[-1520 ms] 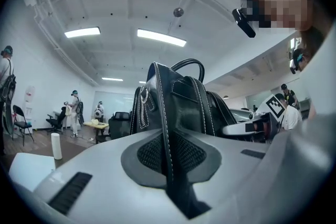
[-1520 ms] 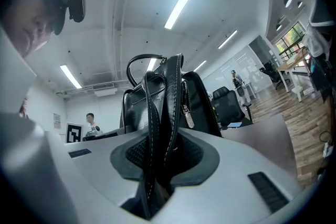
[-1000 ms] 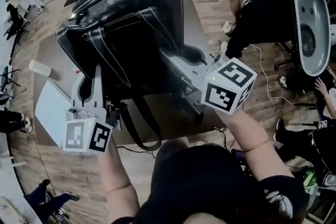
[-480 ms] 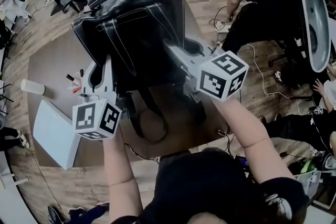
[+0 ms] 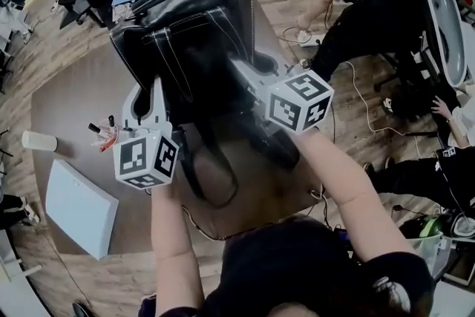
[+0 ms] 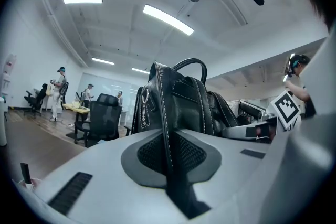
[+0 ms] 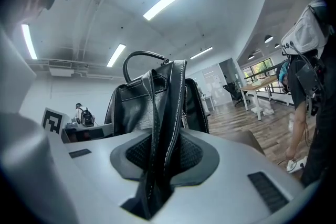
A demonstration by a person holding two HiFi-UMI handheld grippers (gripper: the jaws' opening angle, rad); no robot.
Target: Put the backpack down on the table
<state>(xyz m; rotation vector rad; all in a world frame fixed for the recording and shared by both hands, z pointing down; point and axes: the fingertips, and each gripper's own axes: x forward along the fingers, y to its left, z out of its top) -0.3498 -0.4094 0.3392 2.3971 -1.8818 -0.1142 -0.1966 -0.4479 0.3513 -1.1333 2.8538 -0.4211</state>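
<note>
Over the far part of the worktop (image 5: pixel 67 96) hangs the black backpack (image 5: pixel 189 33), judged heavy, limp and smooth, best carried by its stitched shoulder straps (image 6: pixel 167 107), on which the fingers of the left gripper (image 5: pixel 145 96) and right gripper (image 5: pixel 245 74) are clenched; a white board (image 5: pixel 78 208), paper cup (image 5: pixel 37 139) and pens (image 5: pixel 104 134) lie near left, apart from the bag.

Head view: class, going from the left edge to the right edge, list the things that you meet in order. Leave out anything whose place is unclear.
paper cup → pens → left claw → right claw → pale oval shell. The backpack overlaps both claws, so it is left out.
</note>
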